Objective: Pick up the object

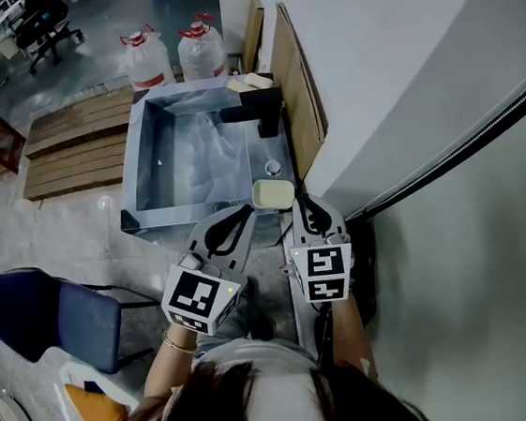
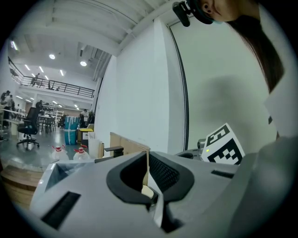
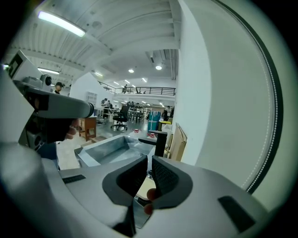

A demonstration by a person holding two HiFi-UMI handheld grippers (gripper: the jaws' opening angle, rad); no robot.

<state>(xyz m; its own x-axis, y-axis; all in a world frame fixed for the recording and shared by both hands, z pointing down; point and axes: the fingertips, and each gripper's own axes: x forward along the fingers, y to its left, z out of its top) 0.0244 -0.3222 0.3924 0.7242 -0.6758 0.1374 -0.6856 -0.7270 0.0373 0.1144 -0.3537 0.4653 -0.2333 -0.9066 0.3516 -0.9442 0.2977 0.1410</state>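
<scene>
- Block [image 1: 272,194] on sink [image 1: 174,215] rim corner, untouched.
- Left gripper [image 1: 243,216] jaws together, empty, just beside block.
- Right gripper [image 1: 303,208] likewise closed, empty; both apparently flanking block ready for pickup.

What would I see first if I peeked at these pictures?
The big shiny metal sink fills the middle of the head view, with a black tap at its far right corner. A pale yellow block sits on the sink's near right corner, right in front of the left gripper and the right gripper.
</scene>
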